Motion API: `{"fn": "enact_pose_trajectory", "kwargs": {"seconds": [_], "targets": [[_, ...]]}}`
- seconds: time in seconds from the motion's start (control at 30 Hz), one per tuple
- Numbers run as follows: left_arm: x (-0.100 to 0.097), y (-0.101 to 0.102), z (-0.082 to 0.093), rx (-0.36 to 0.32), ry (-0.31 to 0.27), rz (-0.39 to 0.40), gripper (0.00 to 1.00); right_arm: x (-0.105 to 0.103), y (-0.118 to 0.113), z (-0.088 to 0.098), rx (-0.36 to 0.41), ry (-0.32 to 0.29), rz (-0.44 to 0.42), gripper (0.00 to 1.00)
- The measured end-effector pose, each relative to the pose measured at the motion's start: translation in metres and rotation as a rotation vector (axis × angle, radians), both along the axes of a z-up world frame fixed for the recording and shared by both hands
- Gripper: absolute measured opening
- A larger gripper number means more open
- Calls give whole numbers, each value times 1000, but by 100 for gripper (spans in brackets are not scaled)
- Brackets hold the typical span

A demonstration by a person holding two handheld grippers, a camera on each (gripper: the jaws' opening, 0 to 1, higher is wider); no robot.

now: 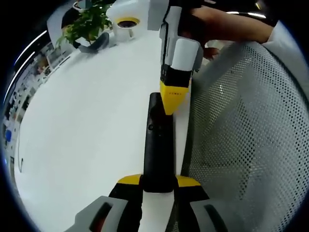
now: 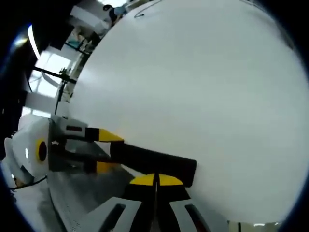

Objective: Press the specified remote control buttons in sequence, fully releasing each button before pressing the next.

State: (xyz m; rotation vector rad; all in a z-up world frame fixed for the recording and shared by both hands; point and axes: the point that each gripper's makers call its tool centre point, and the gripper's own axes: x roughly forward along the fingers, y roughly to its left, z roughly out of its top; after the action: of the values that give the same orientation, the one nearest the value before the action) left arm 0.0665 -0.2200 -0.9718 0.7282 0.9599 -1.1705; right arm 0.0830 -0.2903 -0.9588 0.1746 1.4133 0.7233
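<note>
A long black remote [image 1: 157, 145] lies along the right edge of the white table [image 1: 87, 121], and my left gripper [image 1: 158, 180] is shut on its near end, one yellow tip on each side. From above, my right gripper [image 1: 174, 99] comes down with its yellow tips together and meets the remote's far end on its top face. In the right gripper view, my right gripper [image 2: 155, 180] is shut with nothing between its jaws. Its tips sit against the remote [image 2: 154, 162], and the left gripper [image 2: 106, 151] clamps the remote from the left. I cannot make out which button is touched.
A grey mesh chair back [image 1: 246, 135] stands close against the table's right edge. A person's hand [image 1: 217, 24] holds the right gripper. A potted plant [image 1: 87, 24] and a grey object [image 1: 99, 42] sit at the table's far end. Shelves line the far left.
</note>
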Motion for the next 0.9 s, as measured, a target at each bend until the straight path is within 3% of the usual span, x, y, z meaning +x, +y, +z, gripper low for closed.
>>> {"fn": "enact_pose_trajectory", "kwargs": {"seconds": [0.13,0.3,0.43,0.77,0.9], "targets": [[0,0,0,-2,-1,4,24,10,-1,3,8,-60,-24,0],[-1,0,0,-5,-1,10,24,3,2,-2,2,-38,-3,0],[-1,1,0,-2,-1,13,24,2,3,-2,-22,-61,26,0],[-1,-1,-1,-1,4,1,24,4,0,-3,-11,-39,-7,0],[-1,-1,-1,-11,5,8,24,6,-2,-4,18,4,-99,0]]}}
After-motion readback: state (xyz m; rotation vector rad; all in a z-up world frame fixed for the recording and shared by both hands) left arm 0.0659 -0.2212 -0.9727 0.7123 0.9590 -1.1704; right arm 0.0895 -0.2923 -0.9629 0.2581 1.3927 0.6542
